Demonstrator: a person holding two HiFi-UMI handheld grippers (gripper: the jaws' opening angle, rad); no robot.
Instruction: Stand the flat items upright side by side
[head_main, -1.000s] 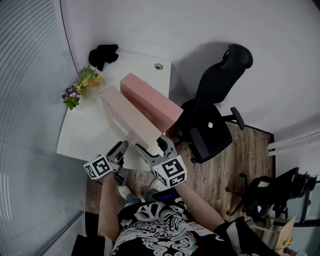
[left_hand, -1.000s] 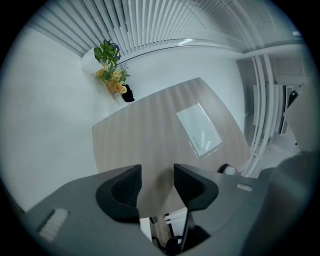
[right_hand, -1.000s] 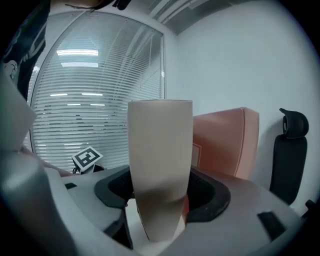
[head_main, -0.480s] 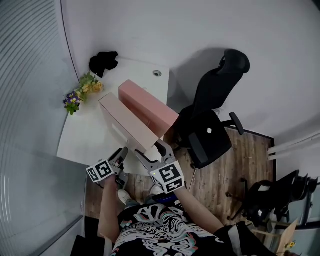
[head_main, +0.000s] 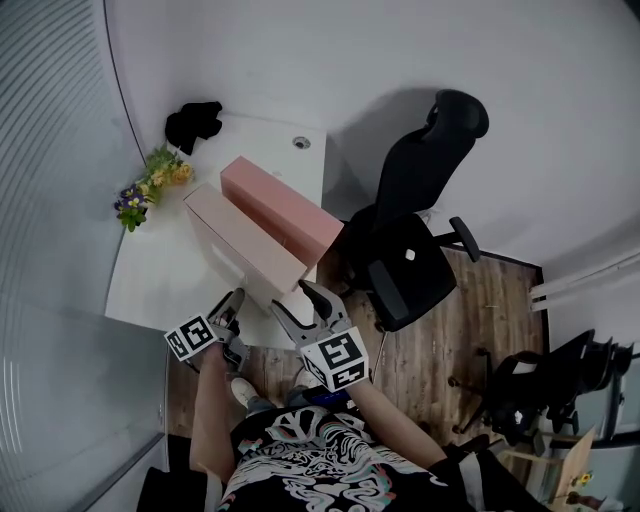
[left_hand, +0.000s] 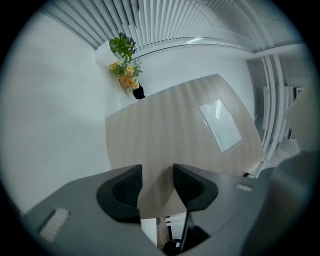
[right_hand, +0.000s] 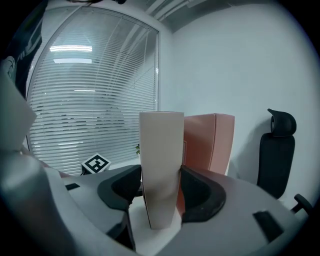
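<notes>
Drawn narrower than a second ago, jaws of the right gripper (head_main: 290, 295), closing on the near end of the pale box (head_main: 240, 245), one pad against each broad face. Stands upright on its long edge on the white table (head_main: 150, 285), running from 10 o'clock to 4 o'clock in the head view. Just beside it, on the 1 o'clock side and parallel, the pink box (head_main: 285, 205), also upright; touching or a sliver apart, cannot tell. At 9 o'clock from the right gripper, the left gripper (head_main: 228, 305), jaws partly apart, gripping nothing, pointed at the pale box's broad face. Flowers (head_main: 150, 182) at the table's 10 o'clock edge, black office chair (head_main: 420, 240) at 3 o'clock of the boxes.
</notes>
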